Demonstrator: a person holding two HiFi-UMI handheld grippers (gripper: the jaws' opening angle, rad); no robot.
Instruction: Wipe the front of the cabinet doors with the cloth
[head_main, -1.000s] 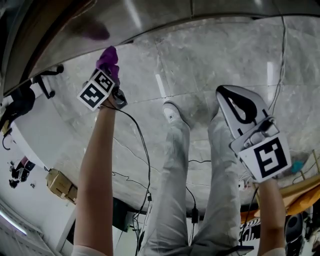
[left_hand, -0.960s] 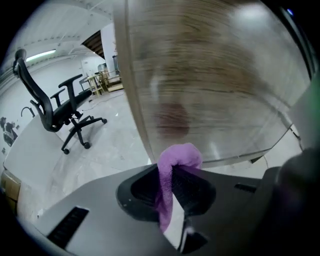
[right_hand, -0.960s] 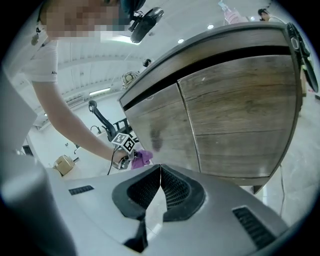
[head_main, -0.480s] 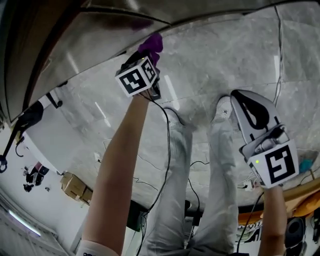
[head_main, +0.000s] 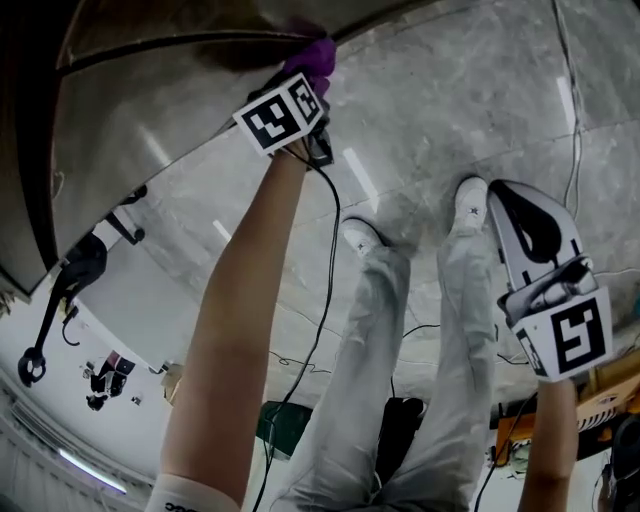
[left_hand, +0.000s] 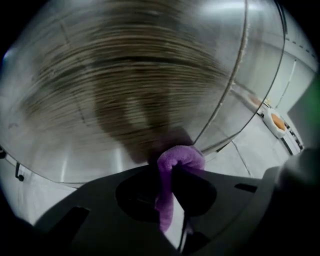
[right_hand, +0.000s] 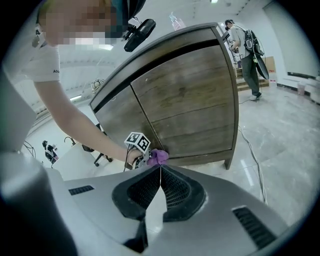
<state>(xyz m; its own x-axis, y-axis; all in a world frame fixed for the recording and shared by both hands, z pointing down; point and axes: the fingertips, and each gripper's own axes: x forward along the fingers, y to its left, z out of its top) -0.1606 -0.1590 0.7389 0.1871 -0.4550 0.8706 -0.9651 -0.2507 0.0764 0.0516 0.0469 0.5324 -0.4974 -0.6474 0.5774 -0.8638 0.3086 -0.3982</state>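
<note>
A purple cloth (head_main: 314, 57) is pinched in my left gripper (head_main: 306, 70), which is shut on it. The cloth presses against the lower part of the wooden cabinet door (head_main: 150, 110). In the left gripper view the cloth (left_hand: 179, 158) bulges out between the dark jaws, right at the door (left_hand: 125, 85) near its vertical seam. The right gripper view shows the whole cabinet (right_hand: 190, 100) with the cloth (right_hand: 158, 156) at the bottom of its door seam. My right gripper (head_main: 508, 192) hangs over the floor away from the cabinet, shut with nothing in it (right_hand: 160, 171).
The person's legs and white shoes (head_main: 360, 233) stand on the marble floor (head_main: 450, 100). A black cable (head_main: 325, 300) trails from the left gripper. An office chair (head_main: 70, 270) stands at the left. Another person (right_hand: 247, 45) stands beyond the cabinet's right side.
My left gripper has carried the cloth rightward along the bottom of the cabinet front. The right gripper has stayed shut, roughly in place.
</note>
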